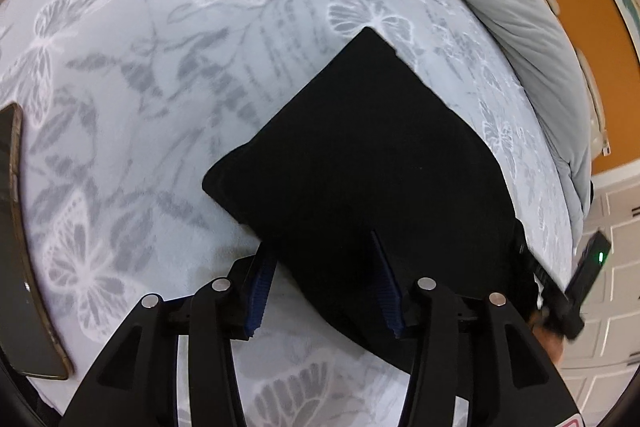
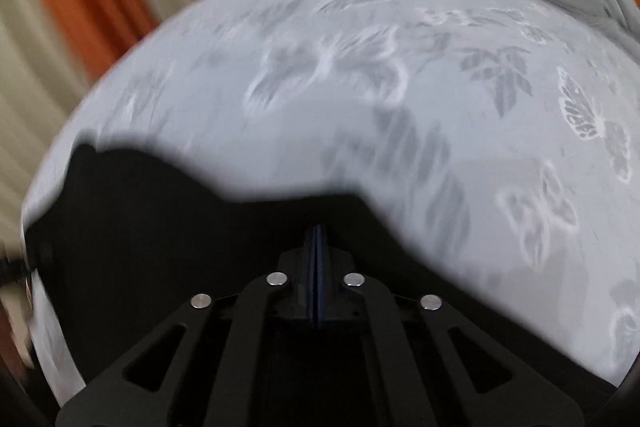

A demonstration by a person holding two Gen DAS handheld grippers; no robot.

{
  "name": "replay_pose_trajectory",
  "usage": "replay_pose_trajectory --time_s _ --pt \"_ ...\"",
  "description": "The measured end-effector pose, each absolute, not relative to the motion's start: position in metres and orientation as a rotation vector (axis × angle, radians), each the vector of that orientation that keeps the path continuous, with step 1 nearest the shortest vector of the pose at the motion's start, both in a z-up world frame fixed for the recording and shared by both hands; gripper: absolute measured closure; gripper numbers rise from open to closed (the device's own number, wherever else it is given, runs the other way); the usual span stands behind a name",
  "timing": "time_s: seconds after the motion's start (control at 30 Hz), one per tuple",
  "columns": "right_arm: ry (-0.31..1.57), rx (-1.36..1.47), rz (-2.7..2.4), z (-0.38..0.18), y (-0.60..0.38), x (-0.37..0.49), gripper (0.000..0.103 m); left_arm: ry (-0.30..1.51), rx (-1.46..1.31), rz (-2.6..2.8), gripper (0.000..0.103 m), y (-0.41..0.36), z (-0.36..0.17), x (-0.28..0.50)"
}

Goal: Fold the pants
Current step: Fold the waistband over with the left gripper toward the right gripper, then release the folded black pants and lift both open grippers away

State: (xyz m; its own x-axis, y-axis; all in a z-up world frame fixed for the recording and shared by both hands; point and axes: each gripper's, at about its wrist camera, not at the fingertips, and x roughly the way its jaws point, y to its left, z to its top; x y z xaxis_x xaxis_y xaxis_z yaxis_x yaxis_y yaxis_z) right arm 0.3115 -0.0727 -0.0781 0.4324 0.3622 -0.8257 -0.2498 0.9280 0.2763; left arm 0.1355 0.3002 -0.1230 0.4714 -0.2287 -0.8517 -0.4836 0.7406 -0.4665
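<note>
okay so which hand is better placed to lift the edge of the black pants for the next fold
Right, probably. The right gripper has its jaws together at the edge of the black fabric pants; a pinch can't be confirmed. The left gripper stands open over them on the butterfly-print bedspread.

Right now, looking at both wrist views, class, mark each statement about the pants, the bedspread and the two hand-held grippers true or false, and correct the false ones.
1. The black pants lie on a butterfly-print bedspread. True.
2. The left hand-held gripper is clamped fully shut. False: its jaws stand apart over the near edge of the pants.
3. The right hand-held gripper has its blue pads pressed together. True; whether fabric is pinched between them cannot be told.
4. The pants are white. False: they are black.
5. A grey pillow lies at the far side of the bedspread. True.
6. The wall behind the bed is green. False: it is orange.
</note>
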Motion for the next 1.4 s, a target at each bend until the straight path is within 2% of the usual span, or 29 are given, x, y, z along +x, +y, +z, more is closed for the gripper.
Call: replay_pose_trajectory --time_s 0.07,0.2,0.37,0.43,0.6,0.63,0.7,0.8,0.83,0.87,0.9,0.93,0.97,1.1,1.2,1.23,1.4 --pt "1.069 0.170 0.373 -0.076 -0.075 0.317 0.103 1.097 -0.768 0.171 0.056 0.302 -0.124 0.137" --pt "0.914 0.177 0.378 -0.016 -0.094 0.277 0.100 1.090 -0.782 0.148 0.056 0.302 -0.123 0.143" --pt "0.943 0.102 0.278 0.021 -0.137 0.206 0.098 1.056 -0.732 0.128 0.078 0.292 -0.115 0.151" --pt "0.964 0.110 0.240 0.019 -0.159 0.181 0.097 1.022 -0.706 0.117 0.082 0.284 -0.104 0.151" --pt "0.894 0.191 0.152 0.007 -0.221 0.117 0.097 0.816 -0.589 0.048 0.087 0.236 -0.034 0.143" --pt "0.891 0.210 0.125 0.004 -0.230 0.110 0.097 0.775 -0.560 0.026 0.091 0.223 -0.018 0.141" --pt "0.927 0.251 0.094 0.003 -0.241 0.109 0.096 0.653 -0.444 -0.054 0.093 0.177 0.028 0.130" --pt "0.874 0.338 0.109 0.018 -0.260 0.097 0.096 0.538 -0.319 -0.233 0.092 0.093 0.071 0.111" --pt "0.865 0.337 0.096 0.022 -0.267 0.094 0.096 0.525 -0.269 -0.302 0.089 0.060 0.077 0.104" --pt "0.859 0.334 0.086 0.023 -0.271 0.092 0.087 0.532 -0.229 -0.355 0.077 0.033 0.075 0.100" --pt "0.851 0.325 0.055 0.023 -0.279 0.087 0.063 0.560 -0.183 -0.421 0.067 0.002 0.068 0.098" --pt "0.846 0.303 0.018 0.023 -0.287 0.084 0.050 0.590 -0.150 -0.468 0.040 -0.019 0.059 0.096" --pt "0.844 0.282 -0.008 0.023 -0.292 0.081 0.042 0.623 -0.084 -0.501 0.026 -0.047 0.041 0.091" --pt "0.870 0.246 -0.018 0.019 -0.311 0.073 0.042 0.658 0.186 -0.462 0.026 -0.093 -0.011 0.067" --pt "0.877 0.272 0.041 0.017 -0.315 0.070 0.042 0.655 0.145 -0.453 0.022 -0.073 -0.008 0.059" --pt "0.883 0.294 0.071 0.014 -0.313 0.071 0.042 0.644 0.102 -0.422 0.017 -0.059 -0.001 0.060" --pt "0.920 0.418 0.214 -0.003 -0.293 0.098 0.041 0.643 -0.011 -0.193 0.017 -0.002 0.013 0.085"
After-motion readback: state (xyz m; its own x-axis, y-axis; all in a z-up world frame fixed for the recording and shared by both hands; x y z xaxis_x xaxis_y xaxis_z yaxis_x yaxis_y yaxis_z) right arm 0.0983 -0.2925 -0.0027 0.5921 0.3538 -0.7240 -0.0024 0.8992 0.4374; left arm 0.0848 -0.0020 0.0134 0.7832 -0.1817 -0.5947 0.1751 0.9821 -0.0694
